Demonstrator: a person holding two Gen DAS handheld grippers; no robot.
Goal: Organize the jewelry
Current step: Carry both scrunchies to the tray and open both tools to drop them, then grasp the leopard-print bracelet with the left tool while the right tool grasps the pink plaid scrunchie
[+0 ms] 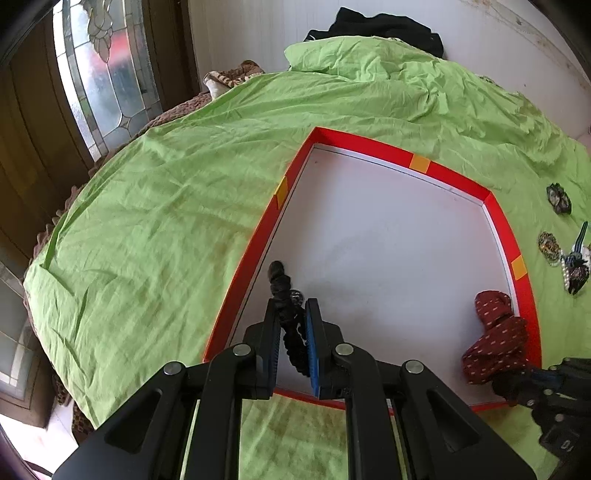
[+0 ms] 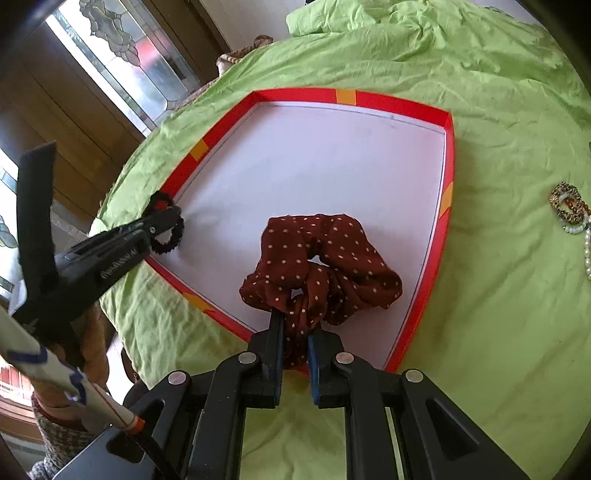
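My left gripper (image 1: 291, 306) is shut on a black ruffled hair tie (image 1: 280, 284), which hangs just over the white floor of a red-rimmed tray (image 1: 369, 142), close to its left wall. In the right wrist view my right gripper (image 2: 295, 332) is shut on a dark red, white-dotted scrunchie (image 2: 321, 258). Most of that scrunchie lies on the tray (image 2: 295, 94) floor near the front right corner. This view also has the left gripper (image 2: 166, 221) with the black hair tie (image 2: 170, 230) at the tray's left rim. The right gripper (image 1: 509, 386) and the red scrunchie (image 1: 495, 332) show low right in the left wrist view.
The tray lies on a wrinkled green sheet (image 1: 147, 221) spread over a bed. Right of the tray, brooches (image 1: 559, 198), a bead piece (image 1: 576, 266), a leopard-print band (image 2: 567, 203) and pearls (image 2: 588, 251) lie on the sheet. A black garment (image 1: 388, 26) sits at the far edge, with a leaded window (image 1: 103, 74) to the left.
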